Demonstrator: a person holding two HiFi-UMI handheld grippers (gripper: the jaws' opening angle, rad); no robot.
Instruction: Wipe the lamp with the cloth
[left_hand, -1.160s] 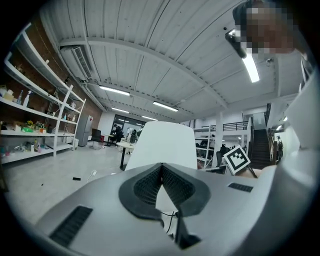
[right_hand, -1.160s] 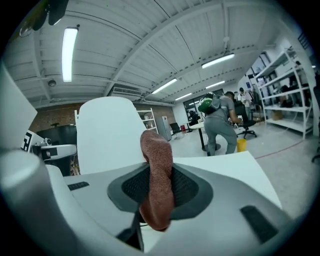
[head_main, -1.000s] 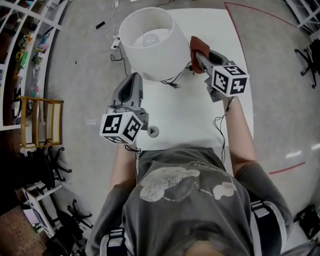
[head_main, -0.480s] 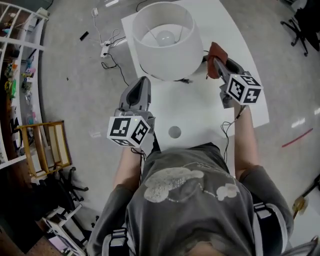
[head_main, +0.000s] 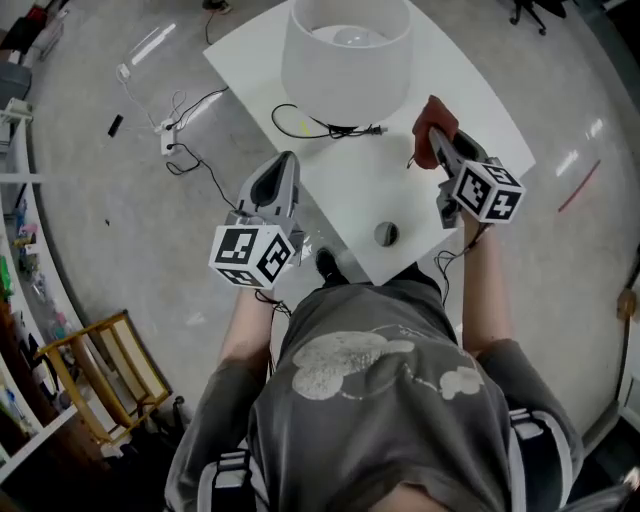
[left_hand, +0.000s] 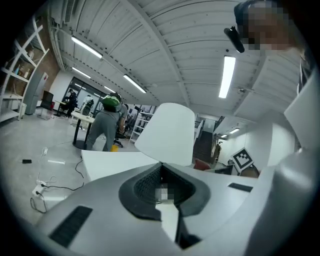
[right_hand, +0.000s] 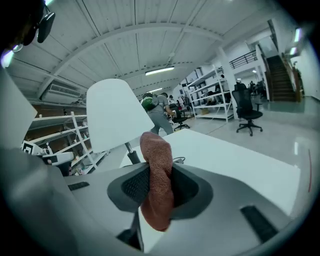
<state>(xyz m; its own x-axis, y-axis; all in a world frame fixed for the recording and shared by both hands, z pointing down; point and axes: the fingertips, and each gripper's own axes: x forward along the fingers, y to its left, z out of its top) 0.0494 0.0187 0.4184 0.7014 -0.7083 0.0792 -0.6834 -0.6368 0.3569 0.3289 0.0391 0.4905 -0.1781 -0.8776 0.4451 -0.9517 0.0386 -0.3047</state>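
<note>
A lamp with a white drum shade (head_main: 347, 52) stands at the far end of the white table (head_main: 470, 110); its shade shows in the left gripper view (left_hand: 169, 131) and the right gripper view (right_hand: 114, 119). My right gripper (head_main: 440, 143) is shut on a rust-brown cloth (head_main: 434, 122), which hangs folded between its jaws (right_hand: 157, 176), to the right of the lamp and apart from it. My left gripper (head_main: 283, 168) hovers over the table's left edge, shut with nothing in it (left_hand: 161, 170).
The lamp's black cord (head_main: 320, 125) trails across the table to a power strip (head_main: 168, 140) on the grey floor. A small round grommet (head_main: 386, 234) sits near the table's front corner. Wooden shelving (head_main: 95, 375) stands at the lower left. A person bends by a table in the background (left_hand: 102, 125).
The head view has swung, so the table now lies diagonally. Both grippers hold about the same stance: right still clamps the cloth beside the lamp, left stays shut.
</note>
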